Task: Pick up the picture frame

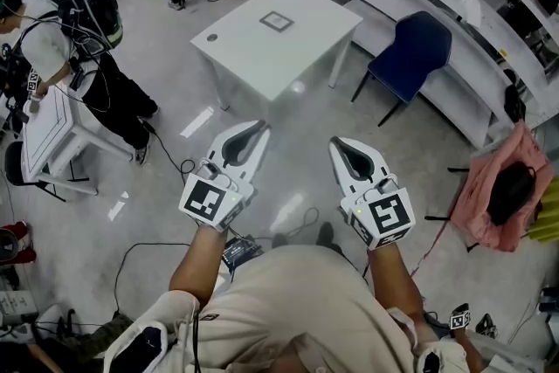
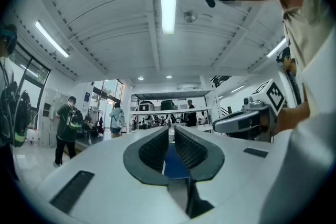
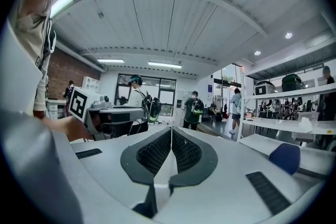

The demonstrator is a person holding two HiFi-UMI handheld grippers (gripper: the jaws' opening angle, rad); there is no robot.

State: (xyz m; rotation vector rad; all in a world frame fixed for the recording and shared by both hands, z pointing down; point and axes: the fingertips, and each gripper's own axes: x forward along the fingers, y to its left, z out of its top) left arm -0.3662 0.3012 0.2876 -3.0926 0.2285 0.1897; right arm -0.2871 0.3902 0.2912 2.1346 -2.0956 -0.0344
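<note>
The picture frame point(image 1: 277, 21) lies flat near the far edge of the white tabletop point(image 1: 244, 57), well apart from both grippers. I have the left gripper point(image 1: 259, 128) and right gripper point(image 1: 336, 142) close to the body over the floor point(image 1: 297, 113), both empty. The left one's jaws stand a thin slit apart; the right one is clenched, tips meeting. A blue chair point(image 1: 415, 52) stands beside the tabletop

Frame point(image 1: 276, 21) on table point(image 1: 262, 58); chair point(image 1: 412, 55) right
</note>
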